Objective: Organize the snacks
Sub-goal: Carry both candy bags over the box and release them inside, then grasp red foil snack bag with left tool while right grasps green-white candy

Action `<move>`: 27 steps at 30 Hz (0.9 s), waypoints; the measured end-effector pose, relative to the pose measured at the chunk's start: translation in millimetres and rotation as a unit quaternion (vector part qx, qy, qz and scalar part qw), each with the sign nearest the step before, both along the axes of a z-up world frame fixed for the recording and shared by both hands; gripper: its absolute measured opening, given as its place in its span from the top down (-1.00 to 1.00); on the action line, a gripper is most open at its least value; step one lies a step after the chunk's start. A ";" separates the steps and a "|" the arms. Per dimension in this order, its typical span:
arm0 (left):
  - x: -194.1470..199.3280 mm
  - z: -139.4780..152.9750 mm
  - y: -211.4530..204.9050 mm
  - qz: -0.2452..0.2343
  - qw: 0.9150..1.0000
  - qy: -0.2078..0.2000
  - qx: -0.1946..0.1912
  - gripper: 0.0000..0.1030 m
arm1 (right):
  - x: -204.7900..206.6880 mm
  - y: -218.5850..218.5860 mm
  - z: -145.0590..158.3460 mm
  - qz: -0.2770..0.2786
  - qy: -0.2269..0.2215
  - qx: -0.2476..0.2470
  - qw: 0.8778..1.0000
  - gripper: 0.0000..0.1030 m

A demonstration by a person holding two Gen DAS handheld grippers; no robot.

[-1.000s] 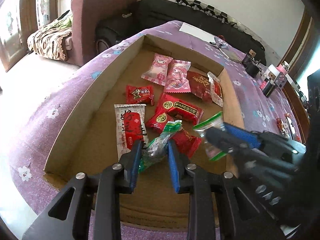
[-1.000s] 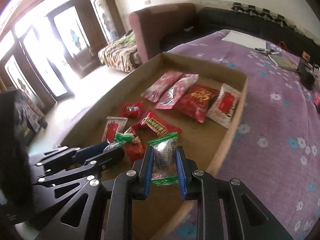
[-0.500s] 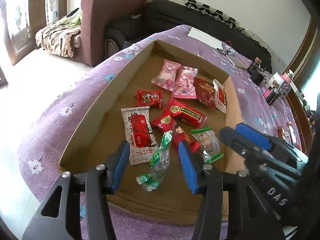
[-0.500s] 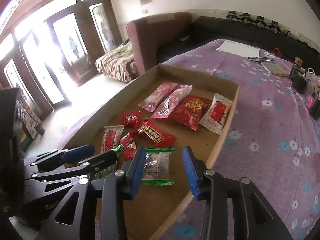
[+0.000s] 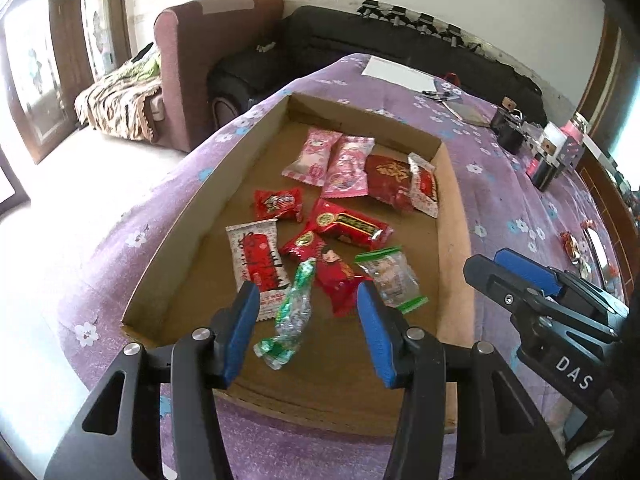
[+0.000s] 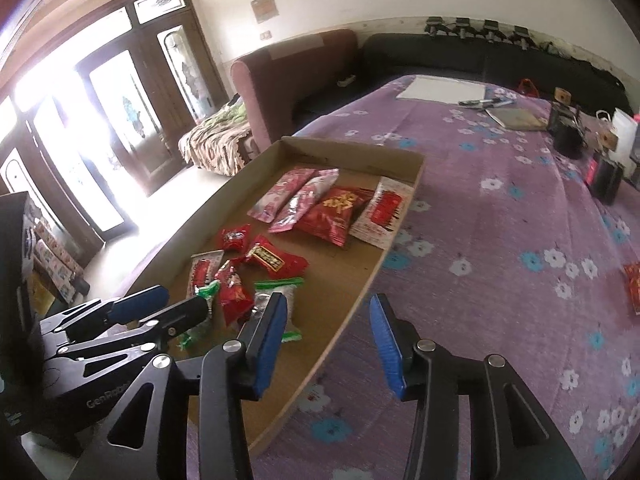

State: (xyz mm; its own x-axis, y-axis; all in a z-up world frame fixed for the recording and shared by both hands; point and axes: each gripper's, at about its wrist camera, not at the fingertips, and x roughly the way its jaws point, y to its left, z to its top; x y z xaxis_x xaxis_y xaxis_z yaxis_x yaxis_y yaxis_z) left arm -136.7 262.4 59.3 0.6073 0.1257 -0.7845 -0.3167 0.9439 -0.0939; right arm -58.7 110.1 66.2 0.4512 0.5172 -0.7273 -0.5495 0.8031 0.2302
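A shallow cardboard tray (image 5: 454, 216) on a purple flowered cloth holds several snack packets, red, pink and clear. My left gripper (image 5: 306, 334) is open and empty above the tray's near end, over a twisted green-and-clear packet (image 5: 294, 312). A clear packet with green ends (image 5: 390, 276) lies to its right. My right gripper (image 6: 330, 346) is open and empty over the tray's right wall (image 6: 360, 300); it also shows in the left wrist view (image 5: 516, 276). The left gripper shows in the right wrist view (image 6: 168, 306).
More red snack packets lie on the cloth at the right (image 6: 634, 286) (image 5: 572, 242). Dark jars, a pink bottle (image 5: 544, 160) and papers (image 6: 444, 90) stand at the table's far side. A maroon armchair (image 5: 208, 52) and a black sofa (image 6: 472, 56) lie beyond.
Both grippers have opened and let go of their packets, which now lie in the tray. Both grippers have pulled back and up from the tray.
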 end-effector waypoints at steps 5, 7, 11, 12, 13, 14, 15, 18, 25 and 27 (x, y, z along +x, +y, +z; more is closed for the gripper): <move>0.3 2.6 -10.7 -0.011 1.000 0.001 0.008 0.04 | -0.1 -15.3 -3.0 -0.011 0.003 0.002 1.000 0.13; 0.7 3.4 -15.3 -0.015 1.000 0.001 0.010 0.04 | 0.2 -22.4 -4.9 -0.017 0.006 0.003 1.000 0.12; 2.3 3.8 -24.8 -0.025 1.000 0.004 0.013 0.04 | 1.9 -33.7 -9.7 -0.027 0.010 0.003 1.000 0.07; 3.7 3.8 -27.7 -0.028 1.000 0.005 0.014 0.04 | 2.7 -37.3 -11.1 -0.030 0.012 0.004 0.999 0.05; 4.2 3.7 -30.5 -0.030 0.999 0.006 0.015 0.04 | 3.0 -41.0 -12.1 -0.033 0.012 0.005 0.999 0.05; 5.1 3.7 -33.2 -0.033 0.999 0.007 0.015 0.04 | 3.3 -43.8 -12.6 -0.035 0.013 0.005 0.999 0.05; 5.8 3.6 -35.8 -0.037 0.999 0.007 0.015 0.04 | 4.0 -47.3 -13.5 -0.038 0.014 0.005 0.999 0.05; 7.5 3.7 -43.1 -0.049 0.999 0.009 0.010 0.04 | 6.7 -57.9 -15.8 -0.047 0.016 0.005 0.999 0.05; 14.4 12.5 -56.3 -0.084 0.996 -0.002 -0.028 0.04 | 23.2 -105.9 -7.7 -0.101 0.007 0.007 0.995 0.04; 17.5 15.8 -63.2 -0.096 0.995 -0.005 -0.028 0.04 | 33.8 -130.0 -2.2 -0.132 0.004 0.011 0.991 0.04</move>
